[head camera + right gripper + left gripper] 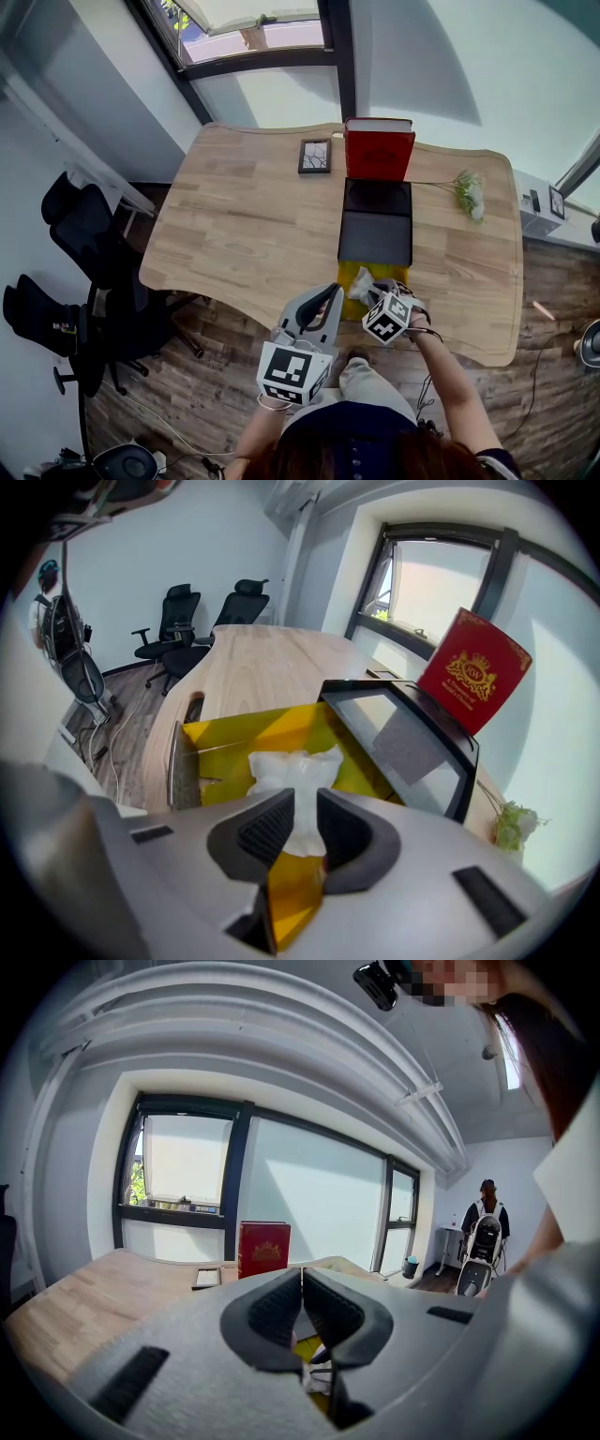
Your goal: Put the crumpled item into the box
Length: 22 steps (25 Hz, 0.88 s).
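Observation:
A white crumpled item (pixel 292 769) lies on a yellow sheet (pixel 234 735) at the table's near edge. My right gripper (pixel 295 810) is shut on its near end. In the head view the crumpled item (pixel 357 284) shows just past the right gripper (pixel 369 292). Beyond the sheet lies the open black box (pixel 375 223), its red lid (pixel 379 153) standing upright at the far end; both the box (pixel 403 731) and the lid (pixel 474 671) also show in the right gripper view. My left gripper (pixel 330 294) hovers beside the sheet's left edge. The left gripper (pixel 302 1283) is shut, holding nothing.
A small picture frame (pixel 315 156) lies left of the red lid, and a sprig of white flowers (pixel 469 193) lies to the right of the box. Black office chairs (pixel 80 230) stand off the table's left side. A wooden table (pixel 244 216) spreads left of the box.

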{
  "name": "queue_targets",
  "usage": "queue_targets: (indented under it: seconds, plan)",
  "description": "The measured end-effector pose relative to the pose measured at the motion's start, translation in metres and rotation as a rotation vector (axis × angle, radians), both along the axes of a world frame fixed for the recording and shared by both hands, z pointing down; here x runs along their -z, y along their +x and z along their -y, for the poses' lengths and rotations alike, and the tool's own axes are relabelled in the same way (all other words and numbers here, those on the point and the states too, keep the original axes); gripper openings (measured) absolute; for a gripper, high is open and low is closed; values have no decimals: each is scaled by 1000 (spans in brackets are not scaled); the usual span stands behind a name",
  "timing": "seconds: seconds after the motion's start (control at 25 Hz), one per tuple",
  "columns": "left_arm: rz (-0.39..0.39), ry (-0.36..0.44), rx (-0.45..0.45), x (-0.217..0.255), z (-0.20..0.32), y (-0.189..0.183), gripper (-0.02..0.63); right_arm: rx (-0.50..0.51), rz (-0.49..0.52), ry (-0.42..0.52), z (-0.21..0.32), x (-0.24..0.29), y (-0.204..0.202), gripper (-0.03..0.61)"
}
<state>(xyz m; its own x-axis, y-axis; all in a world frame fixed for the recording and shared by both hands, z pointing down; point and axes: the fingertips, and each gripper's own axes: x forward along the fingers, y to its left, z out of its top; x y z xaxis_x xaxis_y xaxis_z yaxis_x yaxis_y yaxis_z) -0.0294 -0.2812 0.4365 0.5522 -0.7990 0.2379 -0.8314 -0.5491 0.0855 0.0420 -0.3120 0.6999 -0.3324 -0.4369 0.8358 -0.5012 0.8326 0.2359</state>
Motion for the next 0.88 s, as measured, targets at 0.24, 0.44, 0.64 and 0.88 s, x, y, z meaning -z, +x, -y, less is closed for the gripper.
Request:
queue_targets:
  seconds: [0.24,0.44,0.64,0.88]
  plan:
    - [0,4,-6,3,-6,-2,29,-43,38,25,3,16,0,91]
    - [-4,16,-12,6,-10,-3,29,-73,64,49,1,29,0,89]
    - [-7,34,-15,12,-15,-7,29,-122,105,88,2,49,0,72]
    - [-9,49,-16,16,-25,-10,29,-199,157,128,0,72,3,54]
